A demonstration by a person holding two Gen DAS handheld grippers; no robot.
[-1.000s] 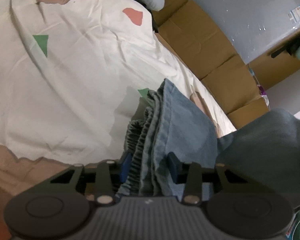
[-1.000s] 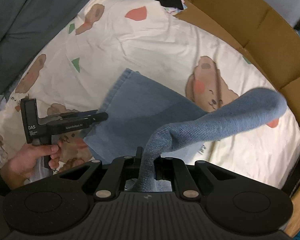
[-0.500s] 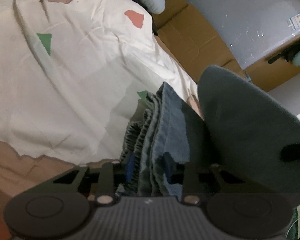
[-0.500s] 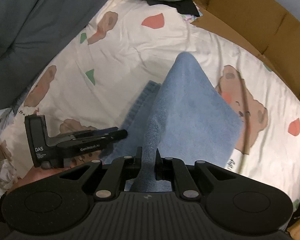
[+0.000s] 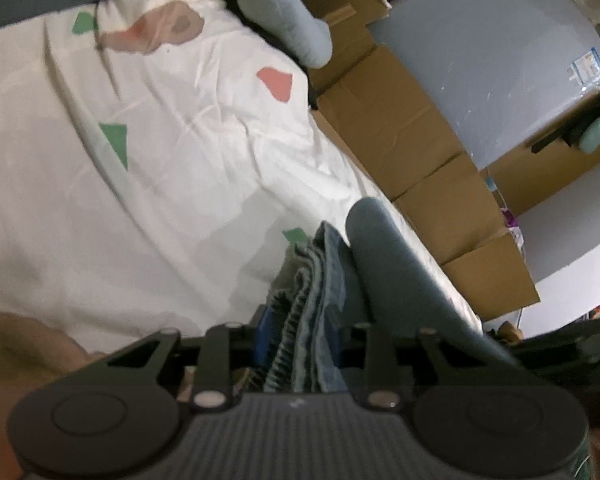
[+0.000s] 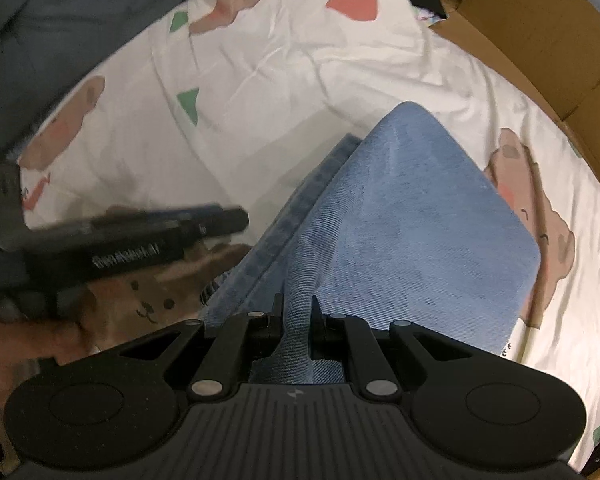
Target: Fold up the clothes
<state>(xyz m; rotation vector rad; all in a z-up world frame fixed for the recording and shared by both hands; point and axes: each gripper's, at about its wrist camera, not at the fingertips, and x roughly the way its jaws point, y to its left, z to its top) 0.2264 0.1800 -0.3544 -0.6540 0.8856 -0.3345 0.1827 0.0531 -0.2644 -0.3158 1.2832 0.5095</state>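
My left gripper pinches the stacked edge of the blue jeans on the bed sheet. At six o'clock, my right gripper squeezes the folded-over end. The jeans look thick, floppy and heavy, so I should grip the edges.

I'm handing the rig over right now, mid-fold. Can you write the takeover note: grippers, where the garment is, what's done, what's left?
Right gripper: shut on a pinch of the blue denim garment, carrying that end over the layer lying on the bedsheet.
Left gripper: gripping the gathered, bunched edge of the same garment near the sheet.
Done: one fold is under way, the top layer draped over the lower.
Left: lay the carried end down, release both, smooth and finish folding.
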